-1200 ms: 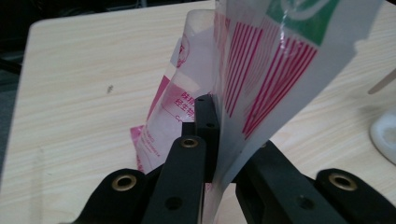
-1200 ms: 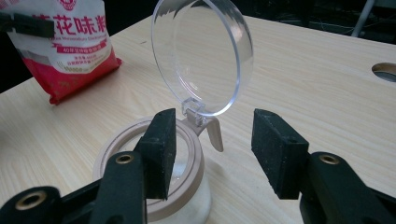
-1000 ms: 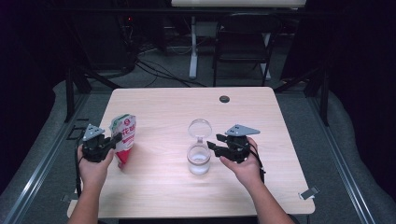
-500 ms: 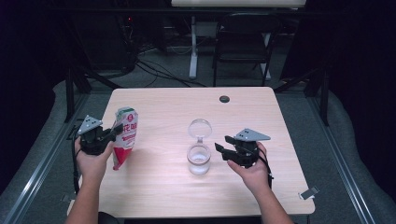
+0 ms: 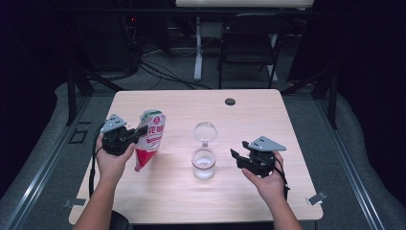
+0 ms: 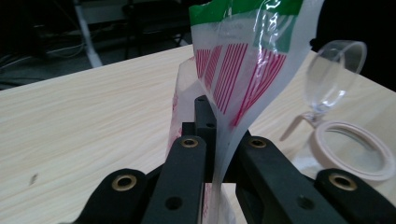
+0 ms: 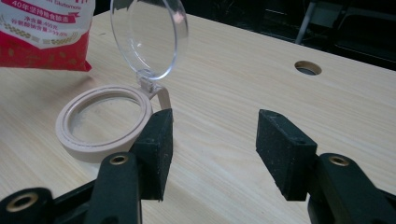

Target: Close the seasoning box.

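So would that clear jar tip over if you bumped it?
Probably not easily: the jar is squat and sits flat on the table. Its open lid stands upright on a thin hinge, so that would likely wobble or snap shut first.

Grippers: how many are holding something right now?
1. The left gripper, at the table's left, is shut on the bag, lifted off the table. The right gripper, right of the open jar, has just been opening, with nothing between its jaws.
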`<state>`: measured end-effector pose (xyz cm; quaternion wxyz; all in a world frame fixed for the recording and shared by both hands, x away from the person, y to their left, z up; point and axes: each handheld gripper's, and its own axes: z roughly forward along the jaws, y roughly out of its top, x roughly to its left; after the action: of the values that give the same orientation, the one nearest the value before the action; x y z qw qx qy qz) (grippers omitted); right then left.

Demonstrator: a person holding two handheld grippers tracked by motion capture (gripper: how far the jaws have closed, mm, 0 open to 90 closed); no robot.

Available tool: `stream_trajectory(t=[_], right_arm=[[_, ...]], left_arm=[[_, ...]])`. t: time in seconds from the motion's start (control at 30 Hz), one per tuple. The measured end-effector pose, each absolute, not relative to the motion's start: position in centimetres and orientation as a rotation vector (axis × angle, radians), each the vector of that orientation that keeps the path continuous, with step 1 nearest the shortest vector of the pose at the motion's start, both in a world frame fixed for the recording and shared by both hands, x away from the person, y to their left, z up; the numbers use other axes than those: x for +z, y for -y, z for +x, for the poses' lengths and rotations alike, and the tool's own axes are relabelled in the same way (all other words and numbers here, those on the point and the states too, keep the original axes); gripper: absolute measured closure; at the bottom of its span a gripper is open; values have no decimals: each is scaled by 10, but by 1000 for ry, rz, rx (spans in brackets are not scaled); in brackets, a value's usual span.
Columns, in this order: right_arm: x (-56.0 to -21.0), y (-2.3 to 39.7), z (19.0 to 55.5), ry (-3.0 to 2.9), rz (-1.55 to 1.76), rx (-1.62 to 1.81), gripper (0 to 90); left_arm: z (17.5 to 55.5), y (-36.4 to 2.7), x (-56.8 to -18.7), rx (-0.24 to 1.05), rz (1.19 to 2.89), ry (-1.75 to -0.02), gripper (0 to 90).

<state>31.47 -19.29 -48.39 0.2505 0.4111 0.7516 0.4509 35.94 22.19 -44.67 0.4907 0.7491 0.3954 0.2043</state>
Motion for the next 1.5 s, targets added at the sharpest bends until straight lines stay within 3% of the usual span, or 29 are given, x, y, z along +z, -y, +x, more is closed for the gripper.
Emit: stream_trajectory(t=[0.37,0.83,1.07,1.23,1.5], right_arm=[[-482,197,312,-2040,1129,1221,483],[-481,190,315,-2090,1122,1306,486],[-477,178,318,-2160,1039,1339,561],[-471,161,320,-2238,948,1391,674],[-466,130,325,-2343,846,1483,707]], left_arm=[[350,-187,-449,430,1900,-834,900],[339,-172,-457,370,1944,-759,900],[331,-180,-463,363,1950,-777,900],[325,-185,-470,332,1956,-798,900],[310,-185,-483,323,1986,-816,900]])
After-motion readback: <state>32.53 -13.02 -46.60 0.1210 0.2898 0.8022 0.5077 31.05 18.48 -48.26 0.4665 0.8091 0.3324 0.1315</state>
